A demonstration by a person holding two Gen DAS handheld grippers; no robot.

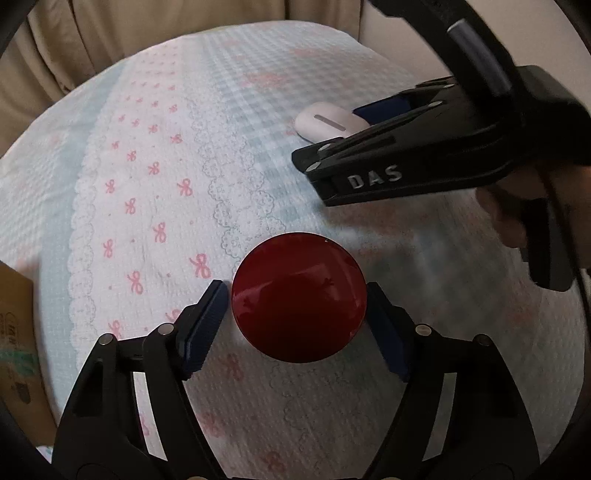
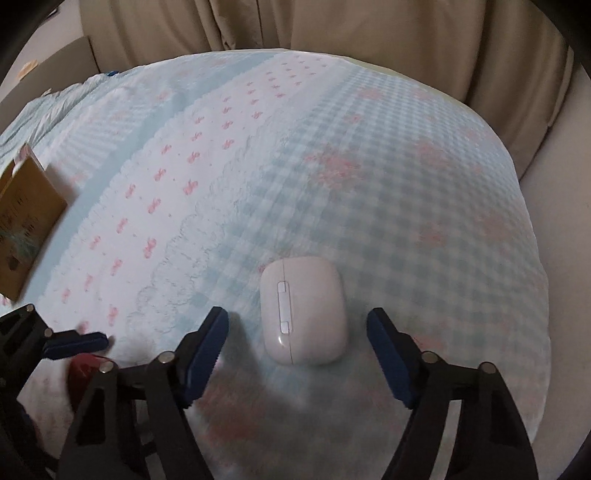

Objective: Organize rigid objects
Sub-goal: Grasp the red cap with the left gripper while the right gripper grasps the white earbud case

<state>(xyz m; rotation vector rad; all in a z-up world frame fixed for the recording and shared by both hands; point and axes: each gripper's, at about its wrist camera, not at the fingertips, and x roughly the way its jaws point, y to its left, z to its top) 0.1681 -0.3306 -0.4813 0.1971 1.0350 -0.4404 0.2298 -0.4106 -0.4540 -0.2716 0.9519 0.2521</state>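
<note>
Now each claw straddles its target: left claw [image 1: 295,314] around the glossy red round disc [image 1: 299,297], right claw [image 2: 297,338] around the smooth white plastic case [image 2: 303,310], both unclenched; next, squeeze.

— What sort of premises is indicated?
— A home, likely a bedroom: a quilted bedspread [image 2: 332,177] printed with pink bows and blue gingham is seen, backed by beige curtains [image 2: 332,26].
— Anything further?
— A cardboard box [image 2: 26,218] is noted.

Wide bare bedspread [image 2: 332,166] lies open toward the far side; a cardboard box [image 2: 26,221] blocks the left edge; curtains [image 2: 332,26] close off the far edge.
</note>
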